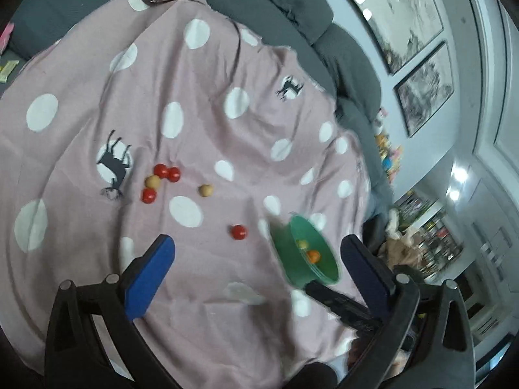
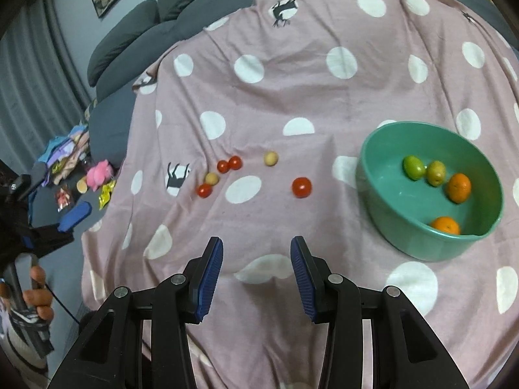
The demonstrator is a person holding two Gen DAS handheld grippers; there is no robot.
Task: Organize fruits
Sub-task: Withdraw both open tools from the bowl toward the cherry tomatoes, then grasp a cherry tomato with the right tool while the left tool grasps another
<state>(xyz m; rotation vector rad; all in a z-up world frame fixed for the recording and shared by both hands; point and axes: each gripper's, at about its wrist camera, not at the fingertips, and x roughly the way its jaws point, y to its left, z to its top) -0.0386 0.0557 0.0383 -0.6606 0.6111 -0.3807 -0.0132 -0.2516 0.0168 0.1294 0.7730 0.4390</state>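
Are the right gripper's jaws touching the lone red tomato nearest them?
Apart. The right wrist view shows the right gripper open and empty, with bare pink cloth between it and the red tomato.

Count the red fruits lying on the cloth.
4: two touching, one lower left beside a tan fruit, one alone nearest the green bowl. None looks hidden.

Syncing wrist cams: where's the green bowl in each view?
Left wrist: green bowl, lower right, tipped on edge near the right jaw.
Right wrist: bowl, right of centre, upright on the cloth.
Shared landmark: lone red tomato nearest the bowl.
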